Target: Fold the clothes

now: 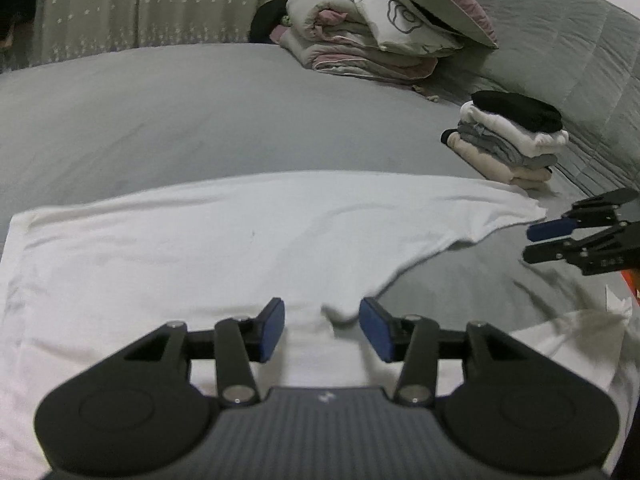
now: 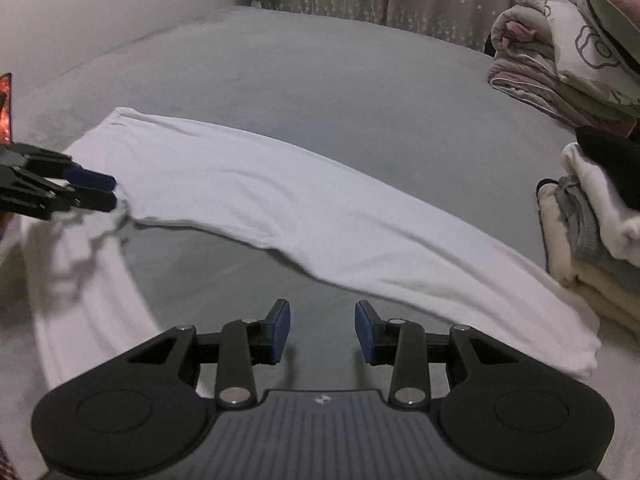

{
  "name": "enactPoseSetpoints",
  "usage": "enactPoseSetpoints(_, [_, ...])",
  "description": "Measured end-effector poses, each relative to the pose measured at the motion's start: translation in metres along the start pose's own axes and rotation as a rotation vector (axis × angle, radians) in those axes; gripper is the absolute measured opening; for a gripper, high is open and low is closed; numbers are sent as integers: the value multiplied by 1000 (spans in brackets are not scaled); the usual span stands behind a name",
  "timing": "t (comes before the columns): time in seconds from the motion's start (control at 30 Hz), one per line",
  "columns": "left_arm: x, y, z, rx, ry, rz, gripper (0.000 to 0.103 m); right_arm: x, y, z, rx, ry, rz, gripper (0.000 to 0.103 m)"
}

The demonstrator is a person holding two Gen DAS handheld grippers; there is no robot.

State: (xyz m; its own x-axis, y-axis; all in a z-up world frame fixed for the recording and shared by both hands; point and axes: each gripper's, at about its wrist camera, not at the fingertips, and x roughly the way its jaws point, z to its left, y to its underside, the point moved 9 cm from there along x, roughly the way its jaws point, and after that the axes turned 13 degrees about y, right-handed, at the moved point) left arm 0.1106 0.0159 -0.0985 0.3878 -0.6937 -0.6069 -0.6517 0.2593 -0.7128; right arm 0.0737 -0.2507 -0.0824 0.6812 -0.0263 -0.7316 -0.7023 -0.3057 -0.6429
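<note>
White trousers point(image 2: 304, 216) half-folded mid-bed point(image 2: 280, 80), more folds left; stack point(image 1: 508, 140) done; left gripper point(image 1: 322, 330) and right gripper point(image 2: 322, 330) apart, empty.

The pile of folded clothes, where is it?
The pile sits on the grey bed, at the right in both views, just past the end of the white garment and nearer than the rolled quilt.

A home bedroom: grey-sheeted bed point(image 1: 160, 120), rolled quilt point(image 1: 360, 40), star-patterned curtains point(image 1: 120, 4), stacked folded clothes point(image 1: 508, 140).
</note>
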Motion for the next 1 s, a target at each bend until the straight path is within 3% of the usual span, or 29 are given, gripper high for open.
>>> enactPoseSetpoints(0.17, [-14,21,-7,3,-5,5,45,-19,18,15,7,1,9,35])
enactPoseSetpoints(0.57, [-15,32,-29,50,16,9,45,-38,75,1,74,184,84,35])
enactPoseSetpoints(0.7, [2,32,-35,44,32,32,45,-45,102,-22,102,261,122,35])
enactPoseSetpoints(1.0, [29,26,-48,87,32,55,45,-79,164,-108,292,434,182,34])
